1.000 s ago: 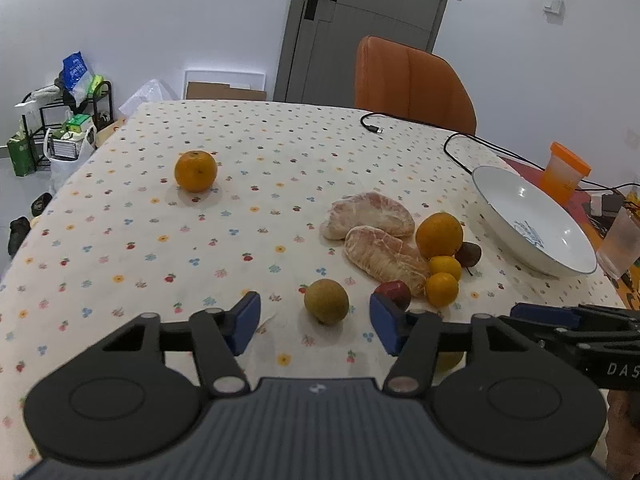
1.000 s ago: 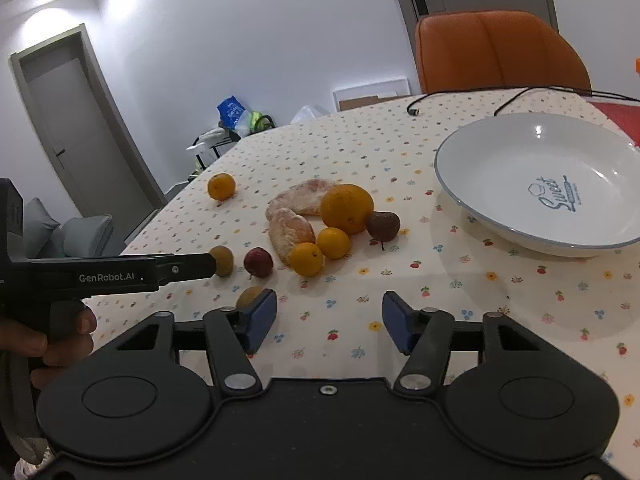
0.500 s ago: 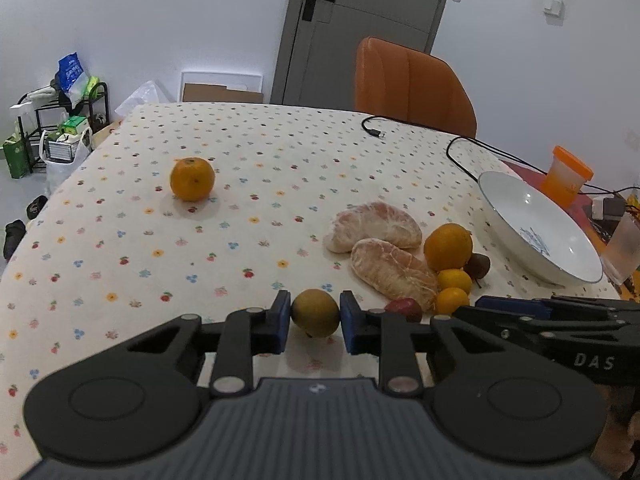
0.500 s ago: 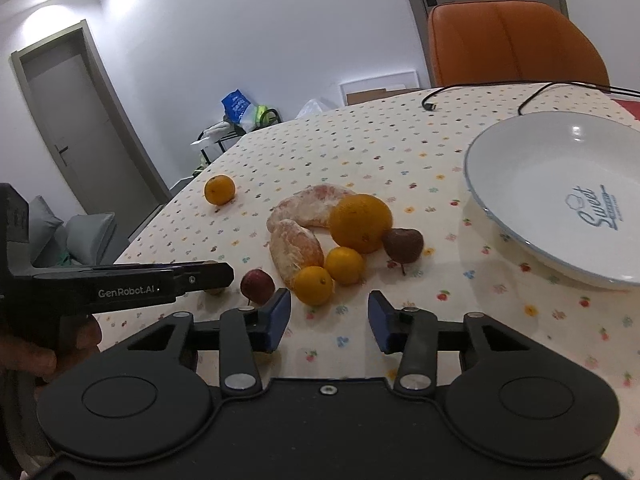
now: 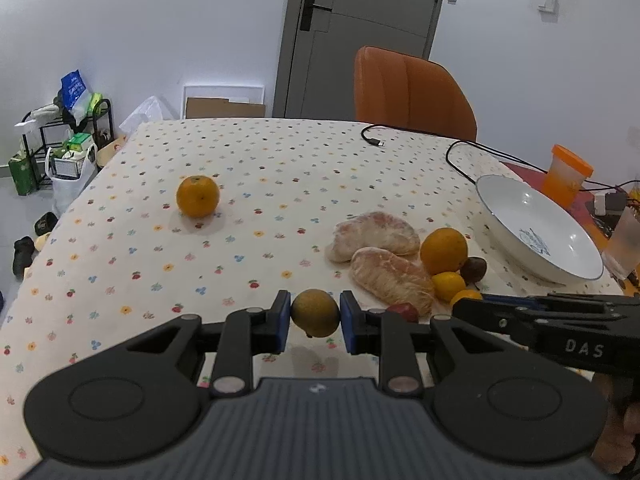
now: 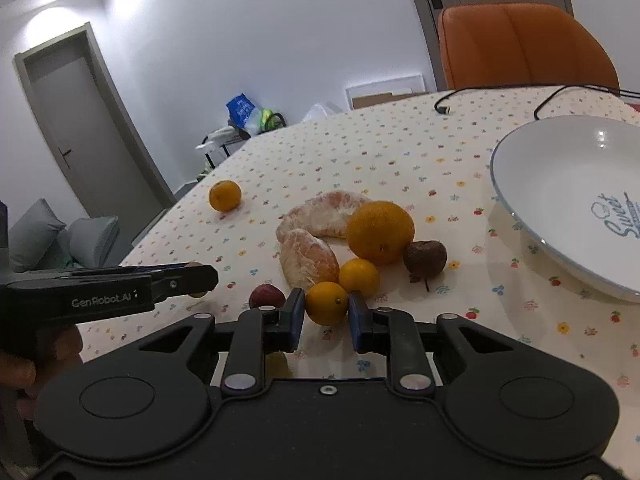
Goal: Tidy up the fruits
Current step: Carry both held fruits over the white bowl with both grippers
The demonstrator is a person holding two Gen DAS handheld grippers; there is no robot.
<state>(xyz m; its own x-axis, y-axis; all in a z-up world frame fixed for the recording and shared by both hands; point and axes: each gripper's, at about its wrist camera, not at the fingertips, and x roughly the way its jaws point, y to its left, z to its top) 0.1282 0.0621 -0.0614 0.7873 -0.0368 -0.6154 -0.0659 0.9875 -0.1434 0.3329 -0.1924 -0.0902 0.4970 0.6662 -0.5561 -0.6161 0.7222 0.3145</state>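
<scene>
My left gripper [image 5: 315, 322] is shut on a round brownish-green fruit [image 5: 315, 312], its blue pads pressing both sides, just above the flowered tablecloth. My right gripper [image 6: 326, 314] is shut on a small orange citrus [image 6: 326, 303] at the near edge of the fruit pile. That pile holds two peeled pomelo pieces [image 6: 320, 216], a large orange [image 6: 380, 232], another small citrus [image 6: 359, 277], a dark brown fruit [image 6: 425, 257] and a reddish fruit [image 6: 266, 297]. A lone orange [image 5: 198, 195] lies far left. The white bowl [image 6: 560, 184] stands empty on the right.
An orange chair [image 5: 412, 92] stands at the table's far side. A black cable [image 5: 456, 152] trails across the cloth near the bowl. An orange-lidded cup [image 5: 566, 176] and a clear glass [image 5: 624, 244] sit behind the bowl. A cluttered rack [image 5: 56, 136] stands beyond the left edge.
Both grippers went from open to shut. The left closed on the brownish-green fruit first; the right moved in toward the pile and then closed on the small citrus.
</scene>
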